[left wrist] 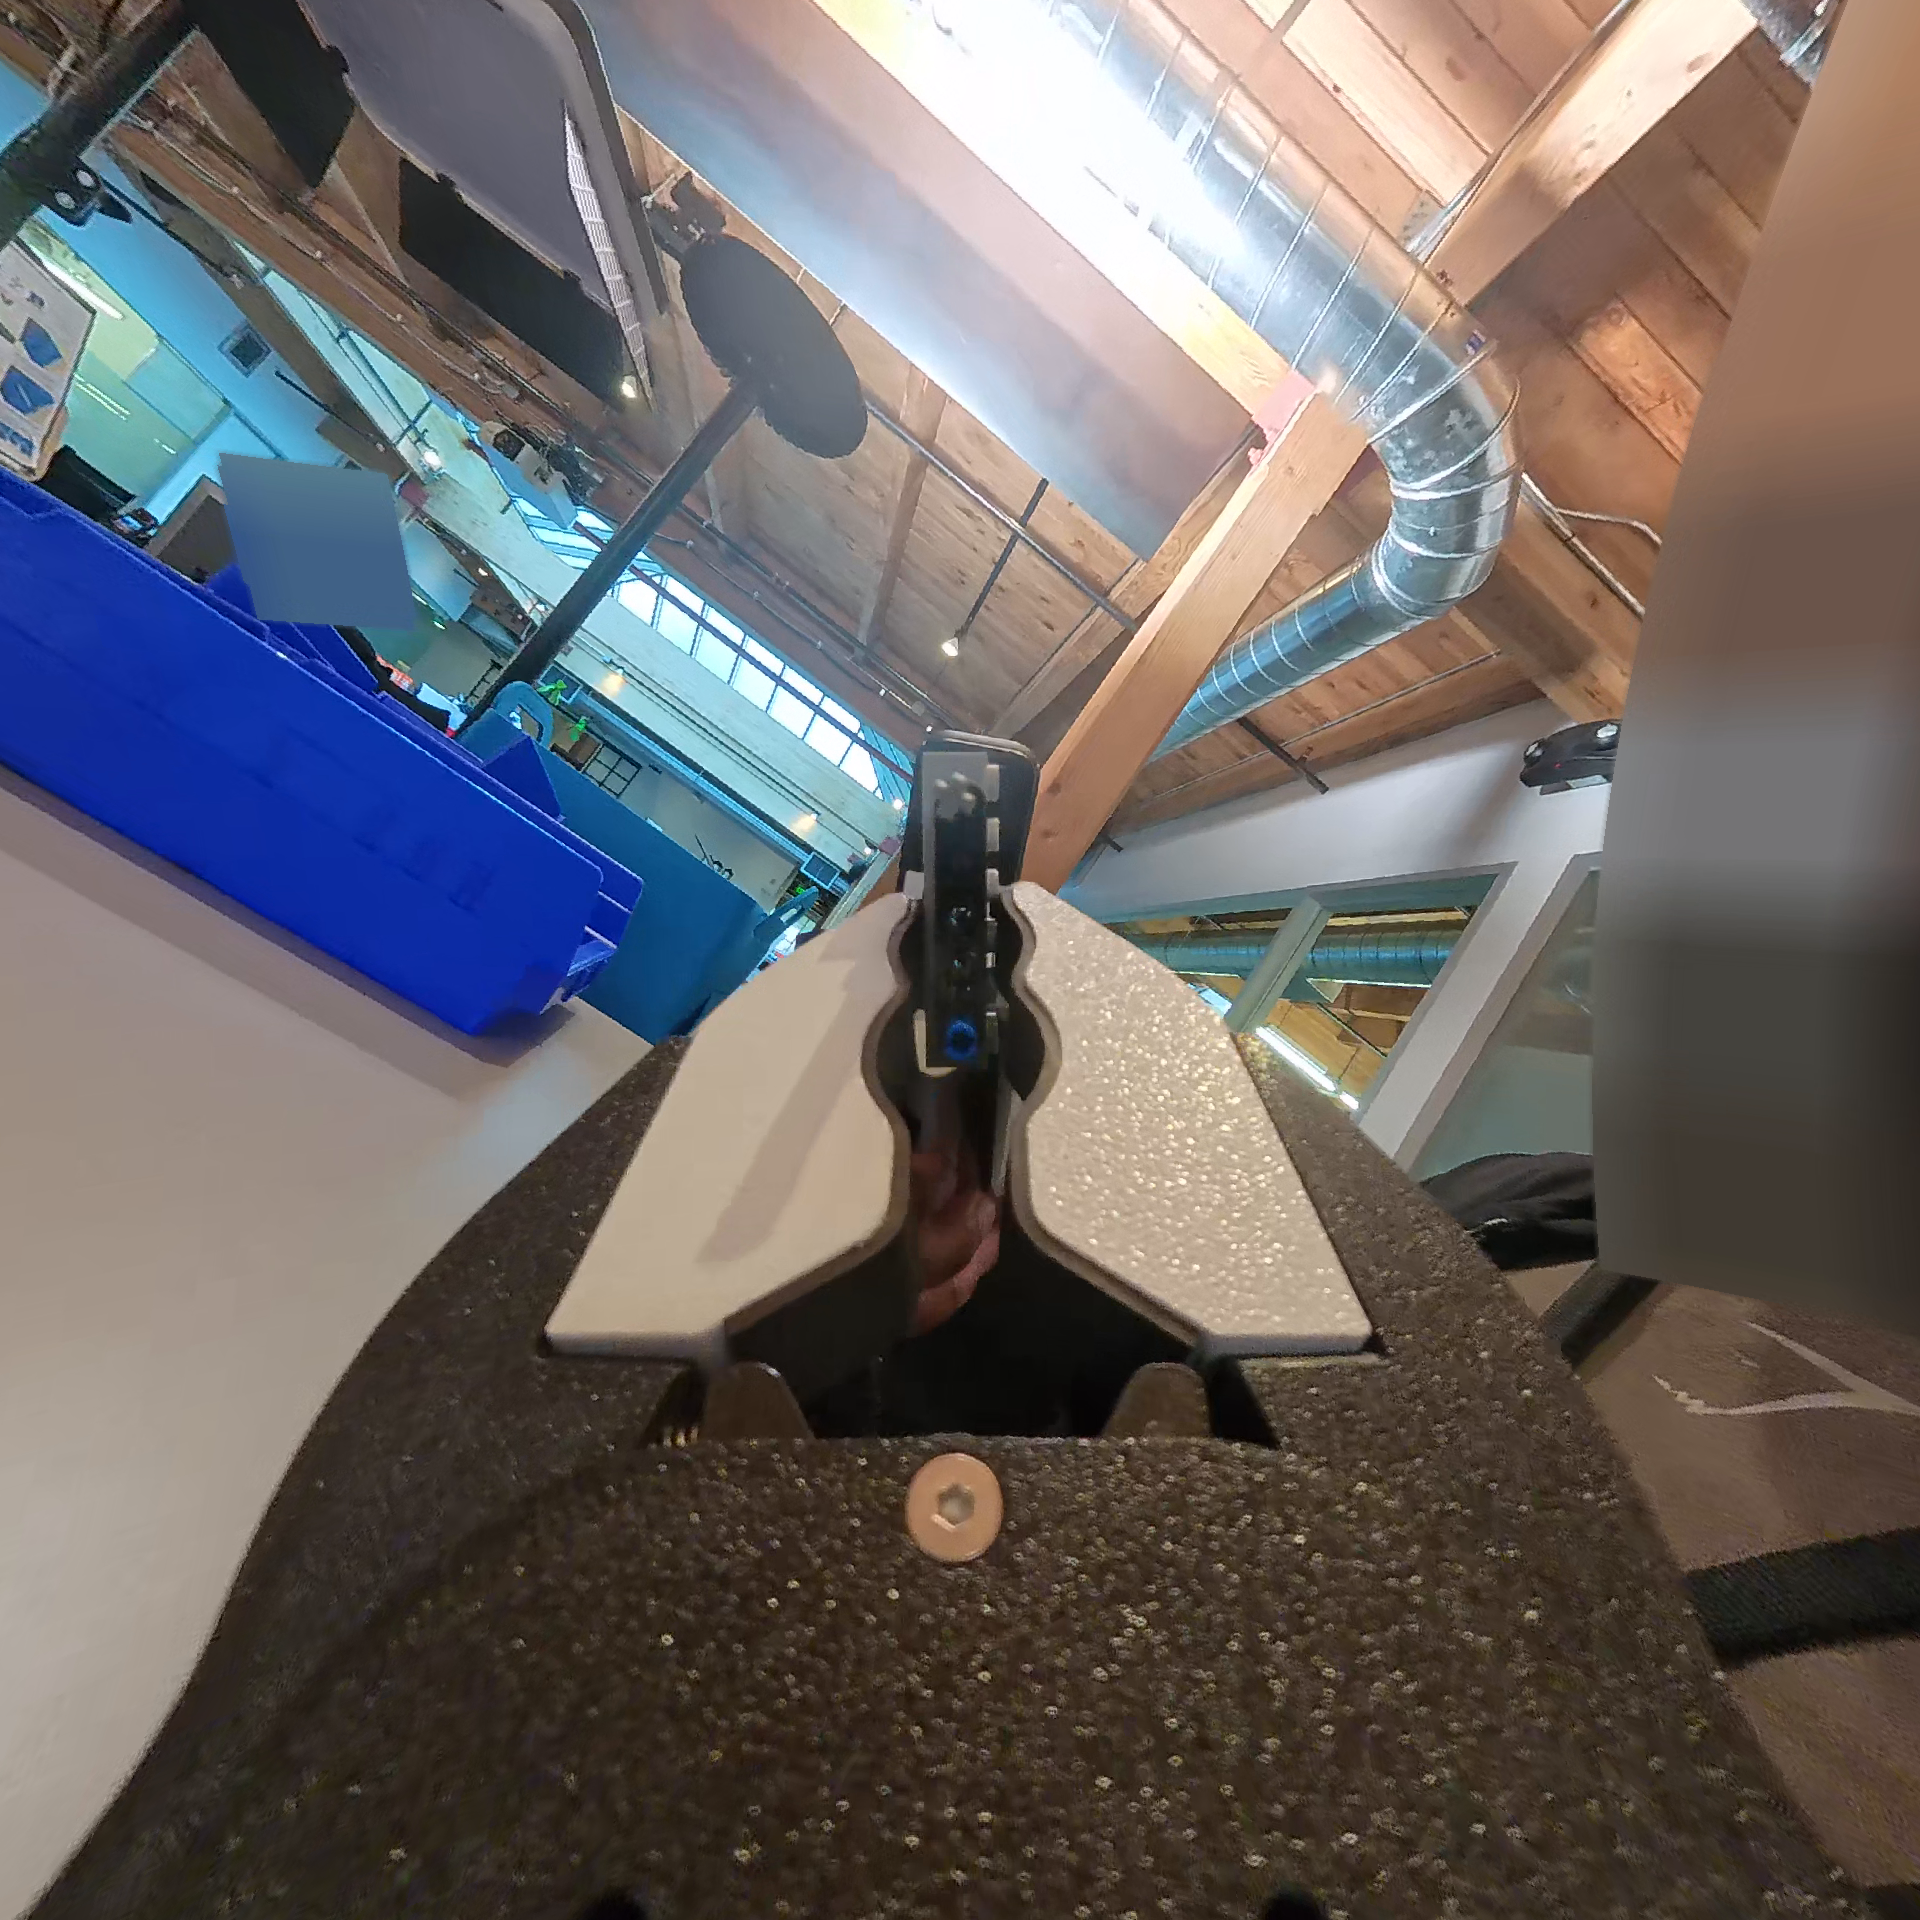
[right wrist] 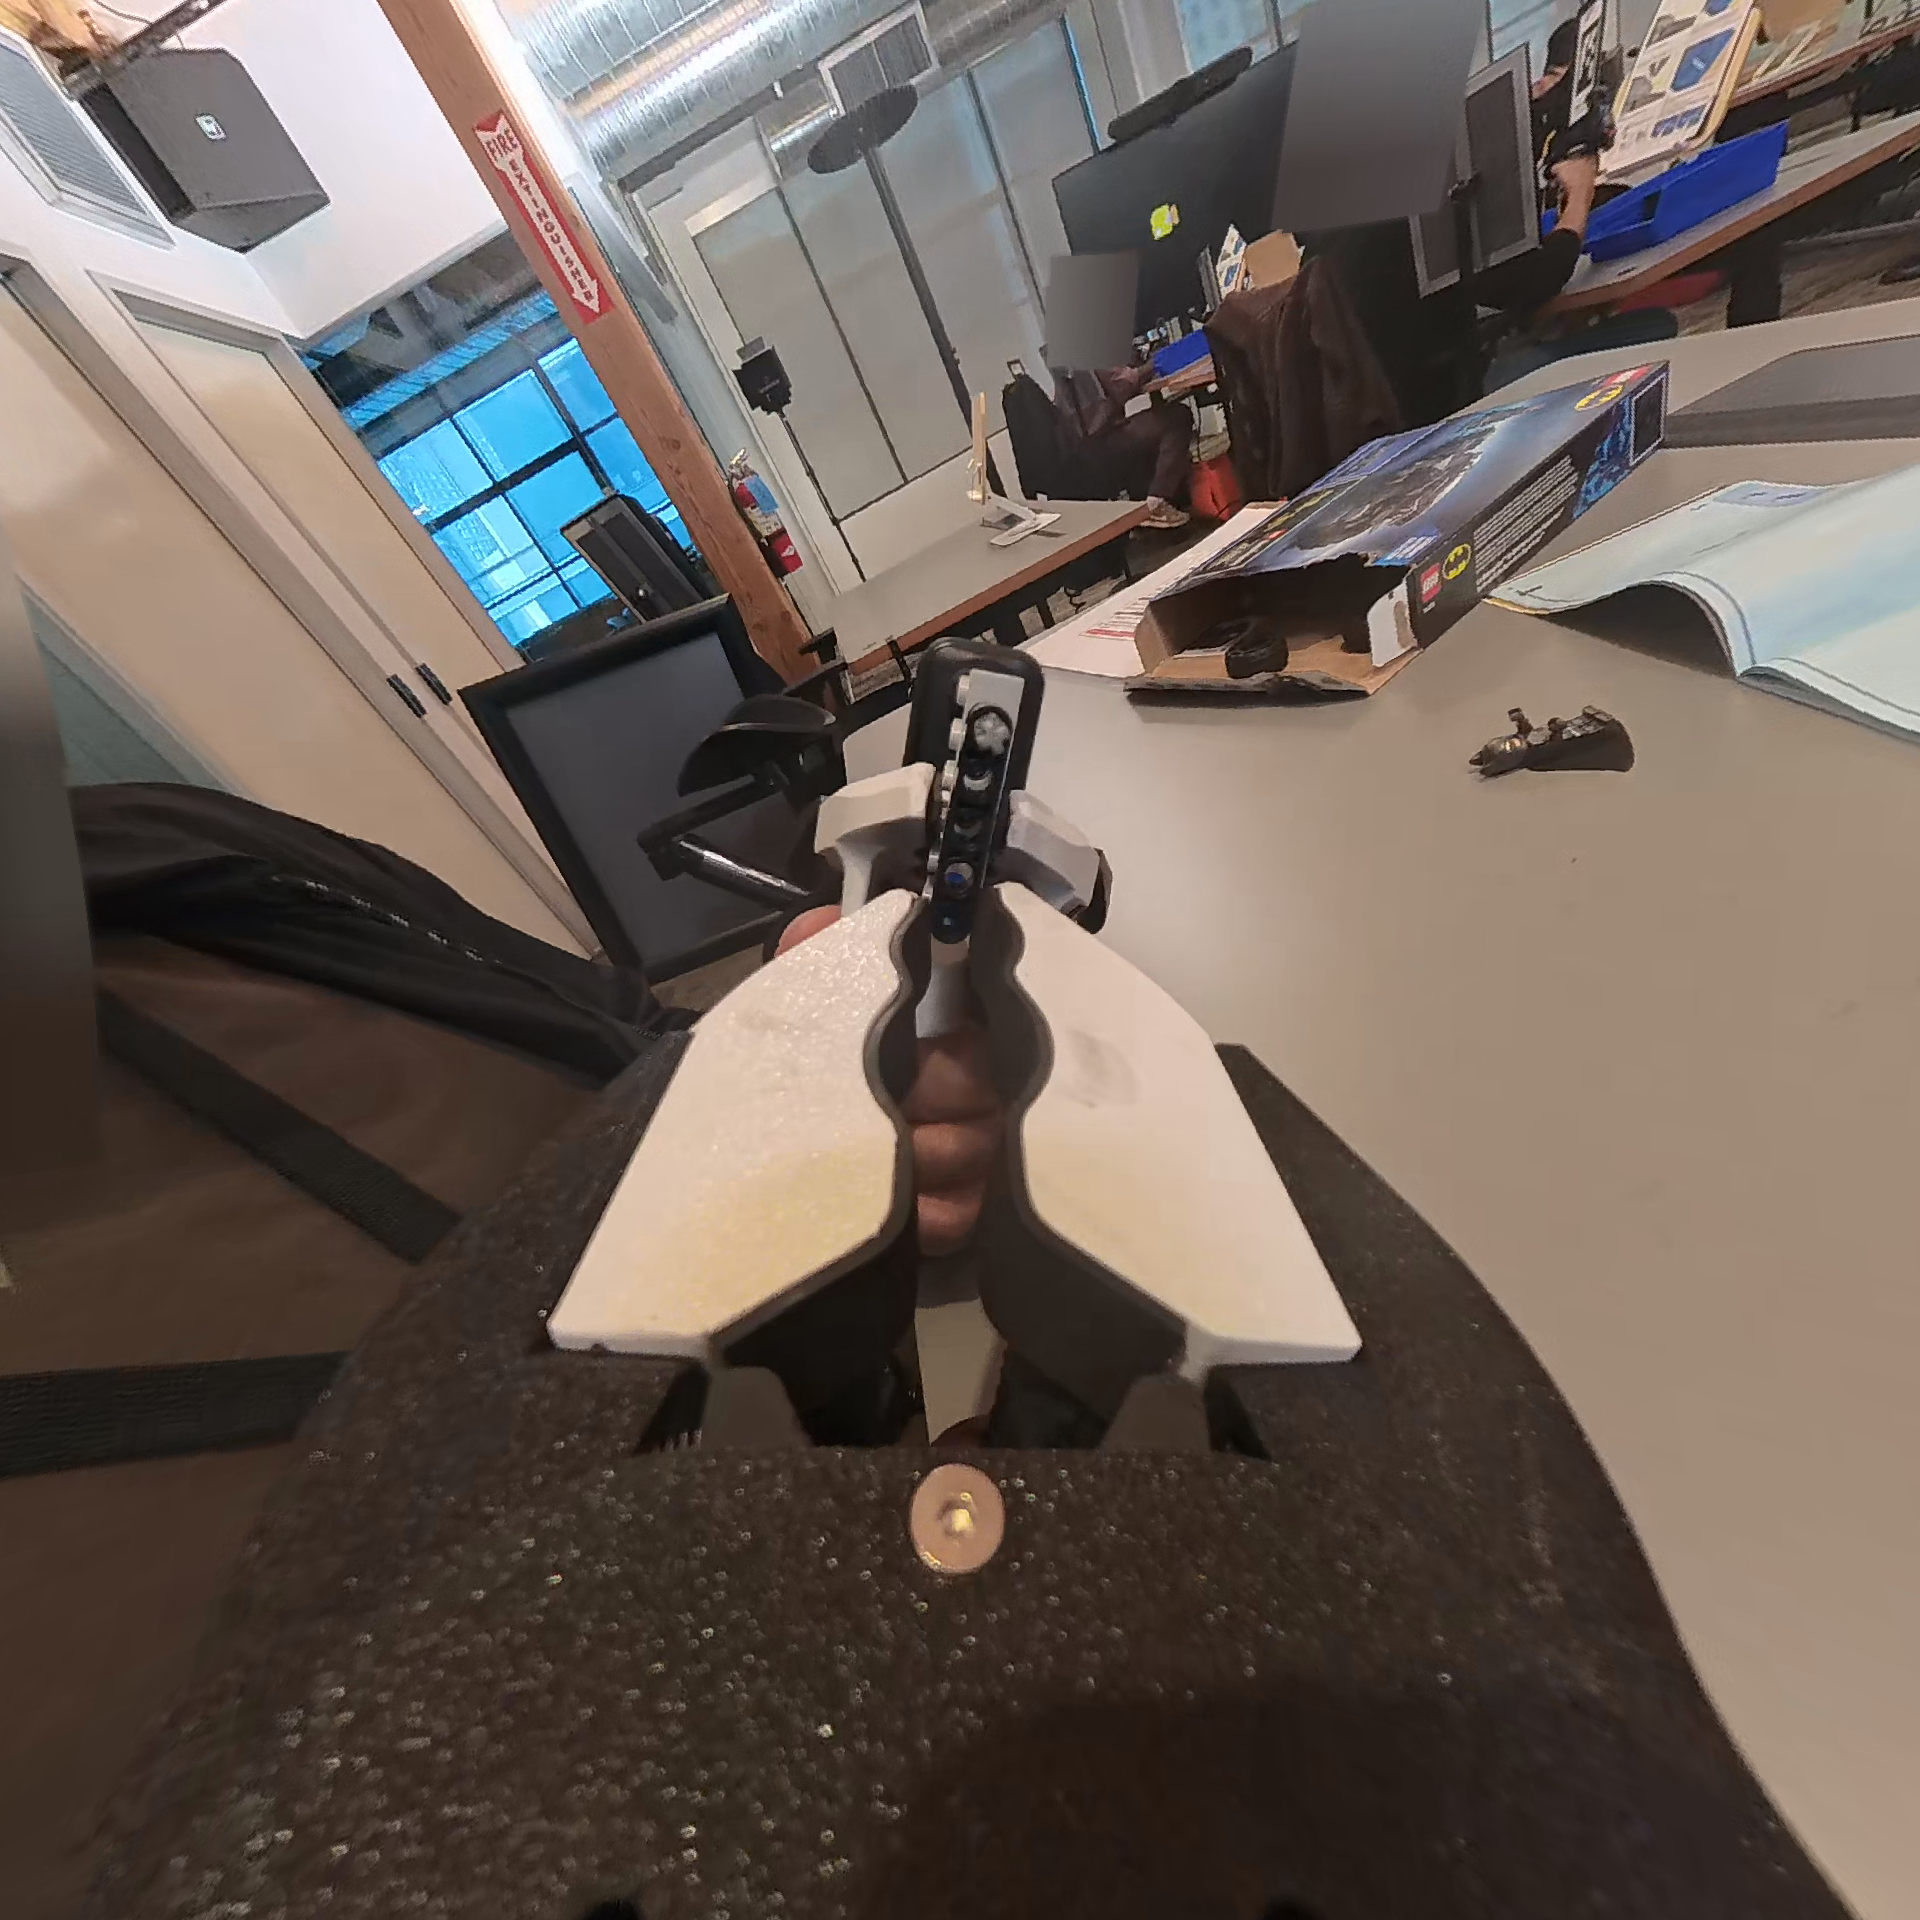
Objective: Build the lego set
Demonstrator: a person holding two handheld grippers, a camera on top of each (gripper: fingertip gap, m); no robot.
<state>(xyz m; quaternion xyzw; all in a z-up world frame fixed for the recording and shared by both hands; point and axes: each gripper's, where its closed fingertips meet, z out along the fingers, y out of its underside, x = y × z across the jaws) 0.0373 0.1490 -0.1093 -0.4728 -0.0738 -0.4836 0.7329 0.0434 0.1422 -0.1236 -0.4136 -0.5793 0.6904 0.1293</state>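
Observation:
Both grippers grip one small brick assembly, held in the air. It is a black beam with holes, light grey plates and a blue pin. In the left wrist view my left gripper (left wrist: 956,920) is shut on the assembly (left wrist: 966,831), which sticks out past the fingertips. In the right wrist view my right gripper (right wrist: 951,930) is shut on the lower end of the same assembly (right wrist: 977,748). The left gripper's white fingers (right wrist: 868,826) clamp it from the far side, just beyond my right fingertips. A hand (right wrist: 951,1143) shows behind the right jaws.
A grey table (right wrist: 1455,1039) lies to the right, with an open cardboard box (right wrist: 1403,540), an open booklet (right wrist: 1766,592) and a small dark brick piece (right wrist: 1558,743). Blue bins (left wrist: 260,748) stand on a white tabletop (left wrist: 156,1091). A black bag (right wrist: 312,894) lies at the left. Less than 4 cm separates the two grippers' tips. The small dark brick piece (right wrist: 1558,743) is about 30 centimetres from both grippers' fingertips.

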